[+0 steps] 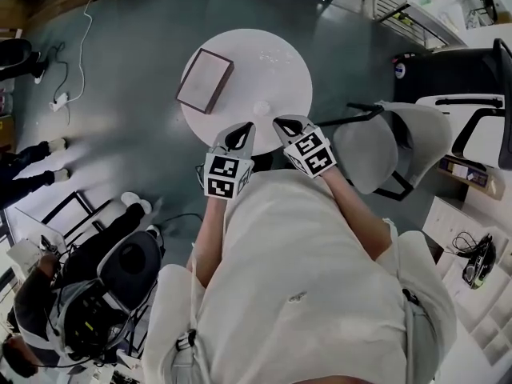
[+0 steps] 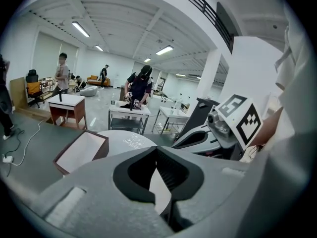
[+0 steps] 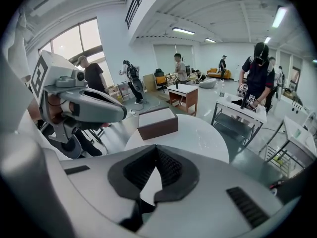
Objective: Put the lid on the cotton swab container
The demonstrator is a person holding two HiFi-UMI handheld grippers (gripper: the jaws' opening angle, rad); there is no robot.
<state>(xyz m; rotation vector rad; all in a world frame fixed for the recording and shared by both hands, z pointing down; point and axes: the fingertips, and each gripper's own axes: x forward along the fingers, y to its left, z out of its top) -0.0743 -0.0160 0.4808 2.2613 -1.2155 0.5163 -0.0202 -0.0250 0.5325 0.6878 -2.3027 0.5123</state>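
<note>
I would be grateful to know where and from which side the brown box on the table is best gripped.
Probably the rim of its near long wall. The brown box lies flat on the round table with low upright sides, so I'd come down from above with the left gripper, nearer it. That needs its white top open, which I cannot tell.

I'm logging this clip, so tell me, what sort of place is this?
Probably a big open-plan office or lab: a round white table holding a brown box, an office chair beside it, and people standing at small work tables under ceiling strip lights.
</note>
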